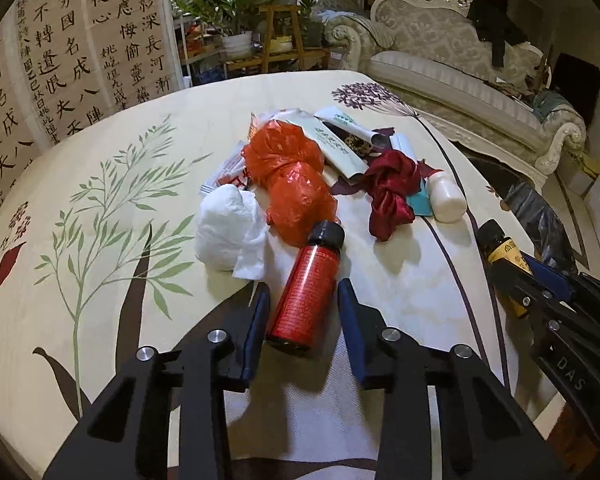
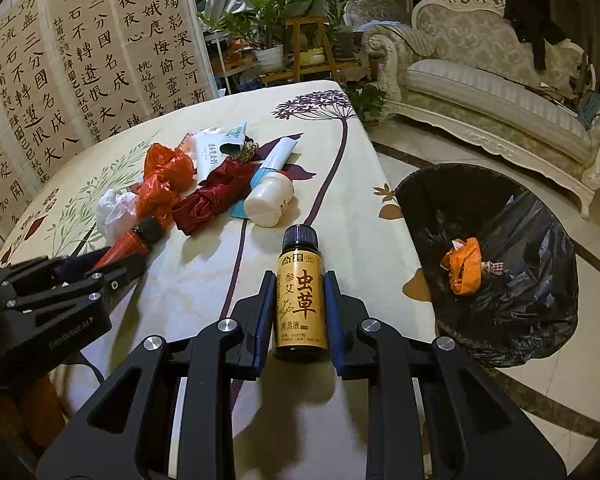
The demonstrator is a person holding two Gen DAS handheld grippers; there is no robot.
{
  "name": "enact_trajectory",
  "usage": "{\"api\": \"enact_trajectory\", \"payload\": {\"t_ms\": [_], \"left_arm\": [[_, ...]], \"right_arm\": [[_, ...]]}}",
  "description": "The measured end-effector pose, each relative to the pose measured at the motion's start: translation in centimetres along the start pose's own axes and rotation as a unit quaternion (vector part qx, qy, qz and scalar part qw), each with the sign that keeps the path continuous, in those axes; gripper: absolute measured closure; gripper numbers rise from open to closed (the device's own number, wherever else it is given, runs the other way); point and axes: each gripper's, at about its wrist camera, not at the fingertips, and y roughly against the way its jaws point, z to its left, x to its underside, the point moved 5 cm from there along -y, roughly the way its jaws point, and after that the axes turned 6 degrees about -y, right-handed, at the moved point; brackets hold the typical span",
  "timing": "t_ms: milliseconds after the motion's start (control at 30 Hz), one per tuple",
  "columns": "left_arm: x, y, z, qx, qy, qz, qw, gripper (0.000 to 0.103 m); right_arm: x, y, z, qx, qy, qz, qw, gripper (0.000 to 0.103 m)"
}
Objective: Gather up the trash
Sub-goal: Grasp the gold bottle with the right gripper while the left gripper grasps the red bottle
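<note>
My left gripper (image 1: 303, 296) is open around a red bottle with a black cap (image 1: 305, 292) that lies on the floral table (image 1: 100, 240); the pads do not touch it. My right gripper (image 2: 296, 284) is shut on a yellow-labelled bottle with a dark cap (image 2: 301, 296), held above the table's right side. Behind lie an orange plastic bag (image 1: 288, 176), white crumpled tissue (image 1: 226, 226), dark red cloth (image 1: 390, 190), a white bottle (image 1: 446, 196) and paper packets (image 1: 336, 144). A black-lined trash bin (image 2: 496, 264) stands on the floor right of the table, holding an orange bag (image 2: 464, 266).
A calligraphy screen (image 1: 60, 80) stands behind the table on the left. Potted plants on wooden shelves (image 1: 260, 40) are at the back. An ornate sofa (image 2: 500, 80) stands at the right. Tiled floor lies between table and sofa.
</note>
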Motion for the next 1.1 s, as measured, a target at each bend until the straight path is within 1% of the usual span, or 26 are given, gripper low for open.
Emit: {"api": "enact_trajectory", "payload": {"t_ms": [200, 267, 333, 400, 567, 600, 633, 667, 700, 733, 800, 1100], "left_arm": [[0.0, 0.0, -0.5, -0.003, -0.005, -0.003, 1.0, 0.069], [-0.1, -0.1, -0.5, 0.0, -0.002, -0.002, 1.0, 0.067], [-0.2, -0.1, -0.5, 0.006, 0.001, -0.001, 1.0, 0.06], [-0.3, -0.2, -0.6, 0.011, 0.004, 0.0, 0.9999, 0.057], [-0.5, -0.3, -0.5, 0.02, 0.017, -0.003, 0.9997, 0.056], [-0.5, -0.3, -0.5, 0.018, 0.016, -0.003, 0.9997, 0.059], [-0.5, -0.3, -0.5, 0.016, 0.014, -0.004, 0.9998, 0.061], [-0.5, -0.3, -0.5, 0.013, 0.011, -0.006, 0.9998, 0.066], [-0.4, -0.2, -0.6, 0.012, 0.007, -0.008, 0.9999, 0.071], [-0.4, -0.1, -0.8, 0.016, 0.004, -0.01, 0.9998, 0.076], [-0.3, -0.1, -1.0, 0.015, 0.0, -0.014, 0.9998, 0.078], [0.4, 0.5, -1.6, 0.021, 0.0, -0.025, 0.9995, 0.078]], "right_arm": [[0.1, 0.0, 0.2, -0.002, 0.014, 0.0, 1.0, 0.076], [0.1, 0.0, 0.4, -0.008, 0.014, 0.002, 1.0, 0.071], [0.1, 0.0, 0.6, -0.009, 0.016, 0.003, 1.0, 0.066], [0.1, 0.0, 0.7, -0.006, 0.02, 0.003, 1.0, 0.066], [0.1, -0.1, 0.8, -0.003, 0.022, 0.004, 1.0, 0.068], [0.2, -0.1, 0.9, 0.002, 0.026, 0.003, 1.0, 0.07], [0.2, -0.1, 0.9, 0.008, 0.03, 0.002, 1.0, 0.074], [0.2, -0.1, 0.9, 0.012, 0.035, 0.001, 0.999, 0.075], [0.2, -0.1, 0.9, 0.014, 0.037, 0.0, 0.999, 0.08], [0.2, -0.1, 0.9, 0.013, 0.036, 0.0, 0.999, 0.08], [0.3, -0.1, 0.8, 0.013, 0.037, -0.001, 0.999, 0.08], [0.1, 0.5, 0.6, 0.011, 0.034, -0.012, 0.999, 0.08]]}}
